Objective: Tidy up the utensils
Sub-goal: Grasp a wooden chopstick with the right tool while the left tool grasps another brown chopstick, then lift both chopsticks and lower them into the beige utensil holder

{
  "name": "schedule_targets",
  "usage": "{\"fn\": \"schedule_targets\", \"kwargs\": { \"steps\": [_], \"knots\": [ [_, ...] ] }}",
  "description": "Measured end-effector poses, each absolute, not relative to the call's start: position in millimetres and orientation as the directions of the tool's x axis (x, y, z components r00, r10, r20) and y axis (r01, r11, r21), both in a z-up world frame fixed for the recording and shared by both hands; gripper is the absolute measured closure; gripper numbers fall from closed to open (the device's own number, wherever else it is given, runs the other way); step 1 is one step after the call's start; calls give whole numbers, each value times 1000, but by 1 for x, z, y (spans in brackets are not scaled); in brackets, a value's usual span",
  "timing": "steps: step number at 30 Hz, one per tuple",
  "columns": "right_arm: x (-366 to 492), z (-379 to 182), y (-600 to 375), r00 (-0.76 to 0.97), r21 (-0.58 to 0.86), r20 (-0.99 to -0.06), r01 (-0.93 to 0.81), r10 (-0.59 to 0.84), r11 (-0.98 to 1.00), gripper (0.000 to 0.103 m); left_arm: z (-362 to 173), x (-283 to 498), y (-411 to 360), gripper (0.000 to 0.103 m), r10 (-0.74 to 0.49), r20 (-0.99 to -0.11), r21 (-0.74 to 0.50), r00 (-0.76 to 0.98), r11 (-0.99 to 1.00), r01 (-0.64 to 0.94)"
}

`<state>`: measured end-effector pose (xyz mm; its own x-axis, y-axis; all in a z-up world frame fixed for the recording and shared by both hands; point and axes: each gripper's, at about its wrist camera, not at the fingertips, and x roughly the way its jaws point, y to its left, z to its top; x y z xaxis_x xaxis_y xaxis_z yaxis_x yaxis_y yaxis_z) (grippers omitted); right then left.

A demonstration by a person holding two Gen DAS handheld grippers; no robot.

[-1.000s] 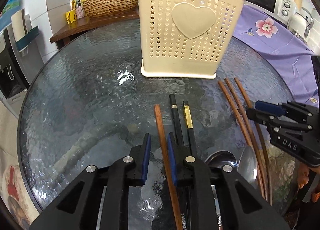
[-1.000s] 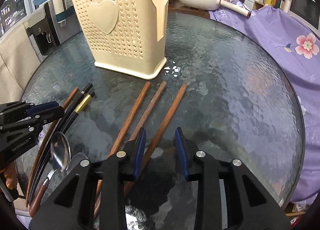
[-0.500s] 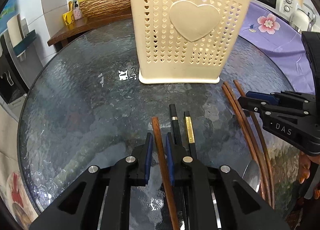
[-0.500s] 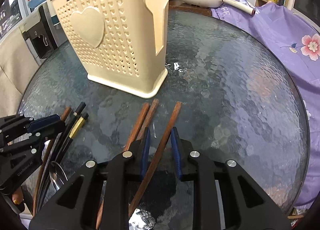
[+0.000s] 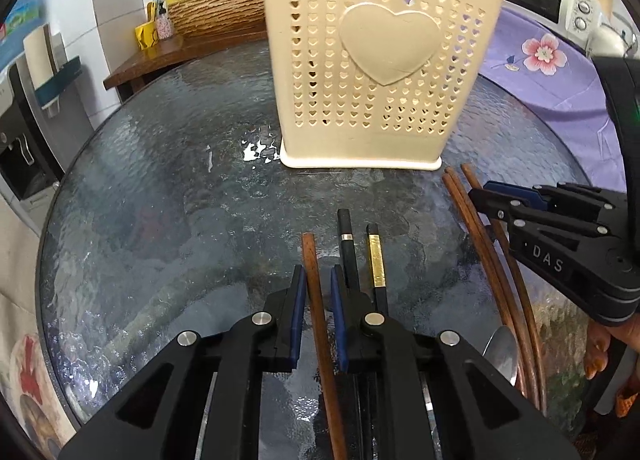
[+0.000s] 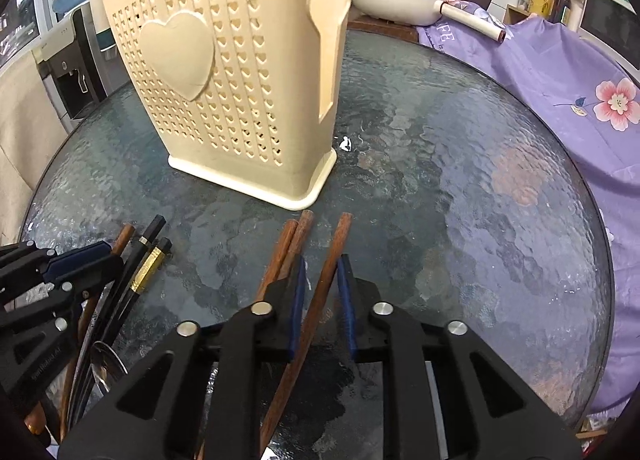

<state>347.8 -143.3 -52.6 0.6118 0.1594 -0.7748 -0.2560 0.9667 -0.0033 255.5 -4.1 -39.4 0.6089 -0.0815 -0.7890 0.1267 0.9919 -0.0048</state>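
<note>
Gripping one brown chopstick each — left gripper [image 5: 318,280], right gripper [image 6: 322,270], fingers just closing — before the cream holder [image 5: 372,72].

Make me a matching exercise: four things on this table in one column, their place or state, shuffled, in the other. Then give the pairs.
1. cream basket
2. gold-banded black chopstick
3. brown chopstick in the left tool
4. spoon

A. gripped between blue pads
B. standing upright on the glass
C. lying free right of the left tool
D. bowl beside the brown chopsticks, far right

Pairs: 1-B, 2-C, 3-A, 4-D
</note>
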Motion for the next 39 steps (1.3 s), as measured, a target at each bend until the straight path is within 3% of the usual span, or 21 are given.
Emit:
{"fn": "schedule_targets", "kwargs": {
  "steps": [22,30,39],
  "knots": [
    [343,-47,-157,603,88,-755,-294,256,952,95,-36,265,-6,96,-90,-796,-14,598,991,130],
    [331,-22,-169,642,158,-679,-346,357,925,95,-1,253,-1,96,-100,-719,-6,687,990,139],
    [309,27,-192,701,239,-531,-415,476,878,96,48,234,5,96,-139,-617,-37,774,988,149]
  ]
}}
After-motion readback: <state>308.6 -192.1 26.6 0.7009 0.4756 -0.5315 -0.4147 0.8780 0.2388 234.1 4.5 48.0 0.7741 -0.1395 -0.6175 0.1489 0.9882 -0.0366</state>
